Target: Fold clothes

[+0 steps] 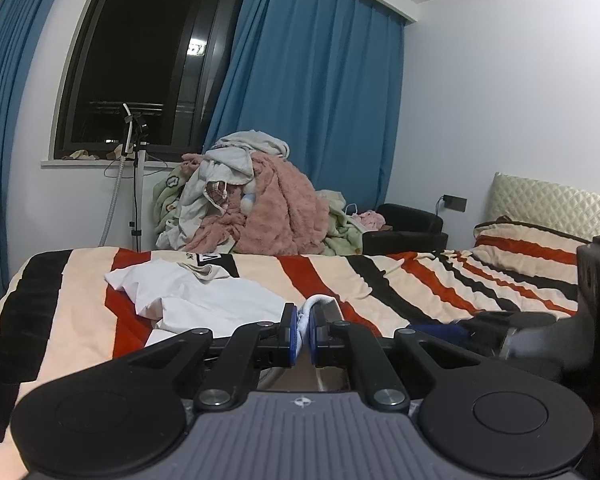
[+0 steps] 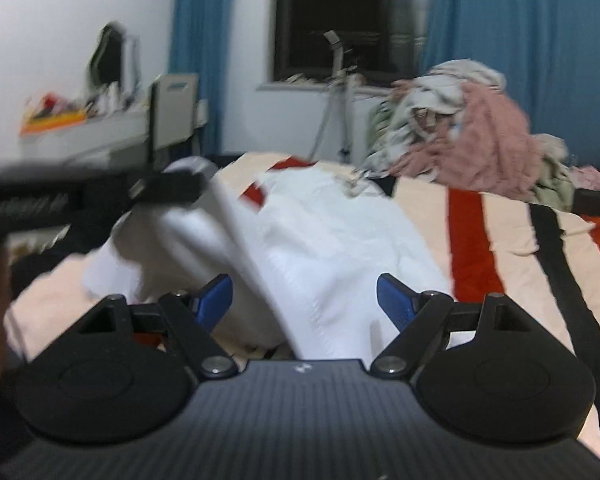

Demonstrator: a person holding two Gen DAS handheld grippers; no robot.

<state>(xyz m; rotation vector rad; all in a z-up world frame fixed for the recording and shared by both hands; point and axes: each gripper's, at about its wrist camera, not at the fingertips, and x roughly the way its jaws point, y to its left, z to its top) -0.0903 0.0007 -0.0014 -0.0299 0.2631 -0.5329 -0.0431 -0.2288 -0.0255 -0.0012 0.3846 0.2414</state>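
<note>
White T-shirt (image 1: 204, 296) lies rumpled on the striped bed (image 1: 420, 280), toward ten o'clock. Left gripper (image 1: 303, 326) clenched on its hem; right gripper (image 2: 304, 300) spread wide, cloth between but ungripped. Catch the matching corner before lifting, keep the edge taut.

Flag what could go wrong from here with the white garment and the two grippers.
1. The left gripper pinches only a narrow edge of the white garment; a tug might pull it free.
2. The right gripper is open with cloth draped between its fingers, unclamped, so it may snag or drag the fabric.
3. The garment lies bunched on the striped bedspread, so creases could get folded in.
</note>
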